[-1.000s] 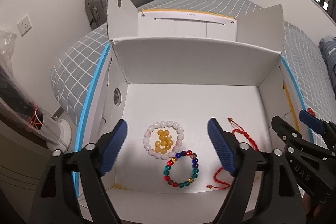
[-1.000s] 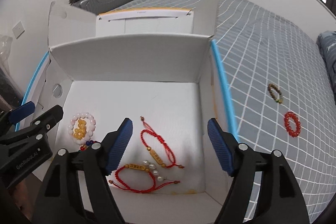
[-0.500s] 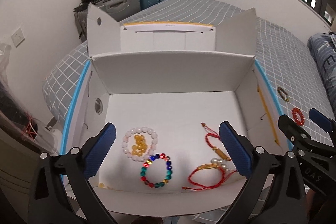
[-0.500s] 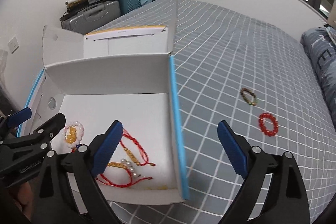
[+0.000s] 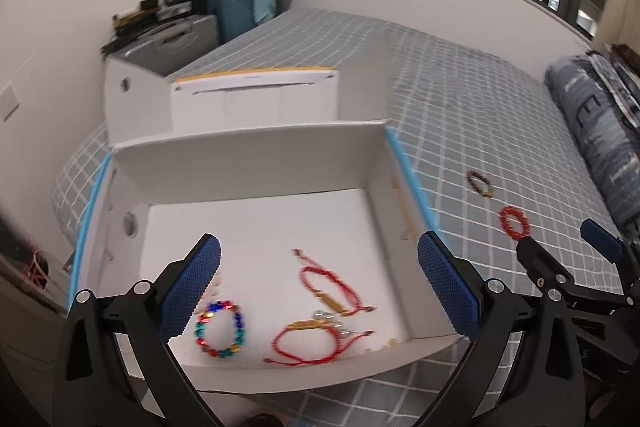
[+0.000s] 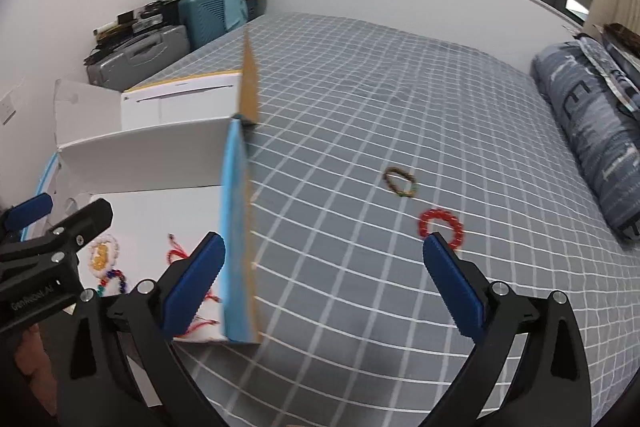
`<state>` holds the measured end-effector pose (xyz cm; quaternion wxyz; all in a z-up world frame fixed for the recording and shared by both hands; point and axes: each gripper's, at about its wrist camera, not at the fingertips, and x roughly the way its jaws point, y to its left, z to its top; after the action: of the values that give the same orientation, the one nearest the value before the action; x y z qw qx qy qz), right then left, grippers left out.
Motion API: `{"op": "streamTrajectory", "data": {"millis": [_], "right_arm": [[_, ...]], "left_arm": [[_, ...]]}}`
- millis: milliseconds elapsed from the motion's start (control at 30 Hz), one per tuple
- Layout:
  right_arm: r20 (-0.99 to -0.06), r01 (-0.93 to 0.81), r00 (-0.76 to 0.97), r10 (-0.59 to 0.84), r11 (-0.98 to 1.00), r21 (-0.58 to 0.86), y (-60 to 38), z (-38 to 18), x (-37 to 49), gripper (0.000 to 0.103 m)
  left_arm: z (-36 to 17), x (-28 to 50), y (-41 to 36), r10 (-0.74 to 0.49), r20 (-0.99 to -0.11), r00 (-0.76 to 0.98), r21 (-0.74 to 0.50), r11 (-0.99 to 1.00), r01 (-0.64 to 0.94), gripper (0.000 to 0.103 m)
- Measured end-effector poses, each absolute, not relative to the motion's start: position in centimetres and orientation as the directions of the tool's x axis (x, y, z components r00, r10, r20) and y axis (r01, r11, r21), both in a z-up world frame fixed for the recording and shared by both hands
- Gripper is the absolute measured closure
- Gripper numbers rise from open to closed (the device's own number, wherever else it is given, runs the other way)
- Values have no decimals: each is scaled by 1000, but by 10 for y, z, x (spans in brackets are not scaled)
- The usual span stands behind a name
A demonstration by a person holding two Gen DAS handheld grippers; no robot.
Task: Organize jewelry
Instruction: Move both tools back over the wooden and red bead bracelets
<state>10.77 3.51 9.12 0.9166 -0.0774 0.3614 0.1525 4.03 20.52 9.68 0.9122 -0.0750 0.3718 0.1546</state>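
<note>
An open white cardboard box point(image 5: 256, 155) lies on the grey checked bed. In it are a multicolour bead bracelet point(image 5: 219, 327) and two red cord bracelets point(image 5: 328, 287). A white bead ring with yellow beads point(image 6: 103, 253) is inside too, and the left finger hides it in the left wrist view. My left gripper point(image 5: 318, 241) hangs open above the box's near half and holds nothing. A red bead bracelet point(image 6: 441, 223) and a dark bead bracelet point(image 6: 400, 181) lie loose on the bed. My right gripper point(image 6: 324, 239) is over the bed beside the box's blue-edged side, its jaws opening with nothing between them.
Suitcases point(image 6: 160, 47) piled with clutter stand against the far wall. A rolled blue patterned quilt point(image 6: 592, 131) lies along the bed's right side. The box's raised flaps point(image 5: 132, 99) stand at its far end. Checked bedspread point(image 6: 360, 87) stretches beyond the loose bracelets.
Both views have swung right, so the box slid left and the two loose bracelets on the bed came closer. Both pairs of jaws have spread wider.
</note>
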Motion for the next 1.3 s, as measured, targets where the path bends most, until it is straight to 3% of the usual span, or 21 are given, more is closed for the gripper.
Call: {"op": "streamTrajectory", "data": {"millis": [467, 1033, 1300], "right_arm": [[-689, -185, 714, 122, 982, -18, -70, 75, 136, 8], [-783, -127, 615, 97, 992, 23, -125, 0, 230, 8], [-824, -114, 557, 102, 992, 46, -132, -36, 265, 20]], "left_arm": [[84, 110, 110, 124, -696, 707, -17, 982, -189, 6], [3, 264, 56, 34, -810, 585, -58, 989, -137, 6], [-28, 317, 48, 31, -838, 544, -61, 987, -150, 6]]}}
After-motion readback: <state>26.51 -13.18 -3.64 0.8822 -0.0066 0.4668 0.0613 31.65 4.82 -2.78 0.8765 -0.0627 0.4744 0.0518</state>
